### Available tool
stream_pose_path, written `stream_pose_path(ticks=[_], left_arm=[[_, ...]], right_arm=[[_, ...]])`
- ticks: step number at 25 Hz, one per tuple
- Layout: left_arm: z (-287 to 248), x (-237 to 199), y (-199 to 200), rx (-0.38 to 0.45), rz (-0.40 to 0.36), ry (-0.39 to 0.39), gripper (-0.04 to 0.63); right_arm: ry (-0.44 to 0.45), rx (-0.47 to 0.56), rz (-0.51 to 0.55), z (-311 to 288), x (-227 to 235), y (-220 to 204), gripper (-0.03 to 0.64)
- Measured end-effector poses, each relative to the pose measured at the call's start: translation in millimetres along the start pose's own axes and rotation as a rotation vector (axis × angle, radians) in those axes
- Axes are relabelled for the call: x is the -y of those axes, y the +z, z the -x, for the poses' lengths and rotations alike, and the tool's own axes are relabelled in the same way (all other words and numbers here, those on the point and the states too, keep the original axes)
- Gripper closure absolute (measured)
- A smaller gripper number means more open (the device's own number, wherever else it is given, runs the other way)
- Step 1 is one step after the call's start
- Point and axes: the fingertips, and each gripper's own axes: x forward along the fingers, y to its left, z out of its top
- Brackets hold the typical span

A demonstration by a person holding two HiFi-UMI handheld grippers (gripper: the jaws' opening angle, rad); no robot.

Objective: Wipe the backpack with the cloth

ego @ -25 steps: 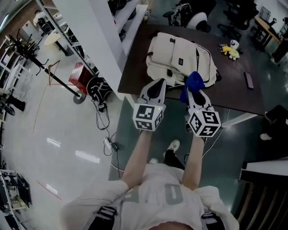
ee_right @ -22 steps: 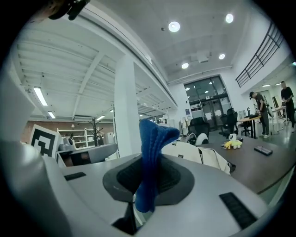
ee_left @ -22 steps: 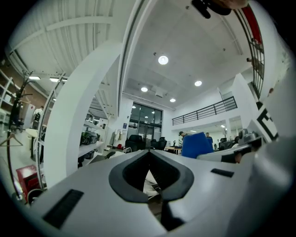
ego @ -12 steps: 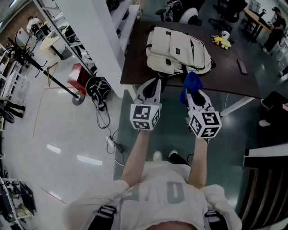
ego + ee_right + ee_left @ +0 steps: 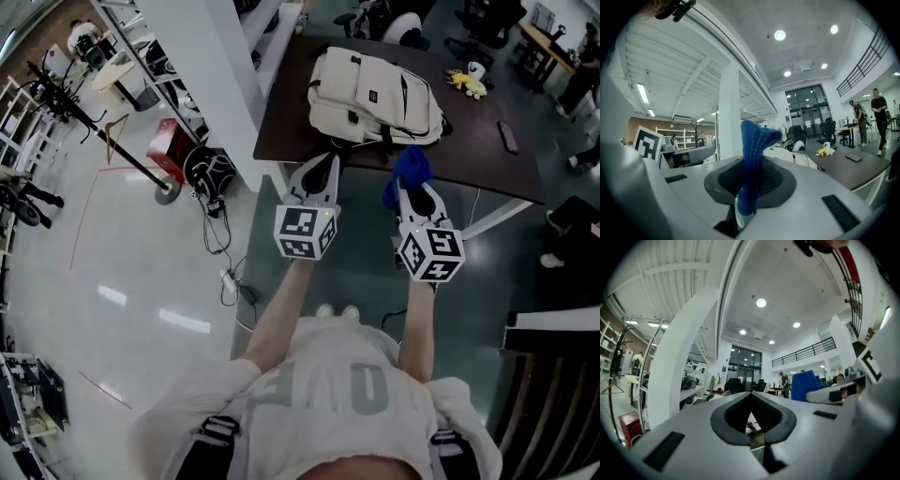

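Evidently both tools had drawn back: the left gripper [image 5: 326, 164], jaws together on nothing, now stopped at the table's [image 5: 487, 167] near edge. Beyond it the backpack [image 5: 370, 94] lay flat, untouched. The right gripper [image 5: 413, 190] stayed clamped on the blue cloth [image 5: 411, 167], so wiping had yet to begin.

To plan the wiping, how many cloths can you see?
1: the blue cloth, clamped in the right gripper. Others may hide behind the backpack on the table.
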Motion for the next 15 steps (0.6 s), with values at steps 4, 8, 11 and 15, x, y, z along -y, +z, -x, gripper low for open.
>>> stream_pose_path(ticks=[4, 8, 11, 15], left_arm=[[3.7, 5.9, -1.4, -0.026, -0.056, -0.005, 0.591], [2.8, 5.4, 12.1, 0.002, -0.059, 0.007, 0.591], [3.3, 4.8, 17.4, 0.017, -0.057, 0.016, 0.591], [3.8, 10.3, 19.6, 0.028, -0.058, 0.012, 0.591]], right_arm=[[0.027, 0.014, -0.027, 1.6, -3.8, 2.0, 0.572], [0.041, 0.022, -0.026, 4.6, -3.8, 5.8, 0.572], [0.049, 0.020, -0.020, 5.8, -6.3, 5.5, 0.572], [0.059, 0.028, -0.001, 7.7, -9.5, 10.5, 0.572]])
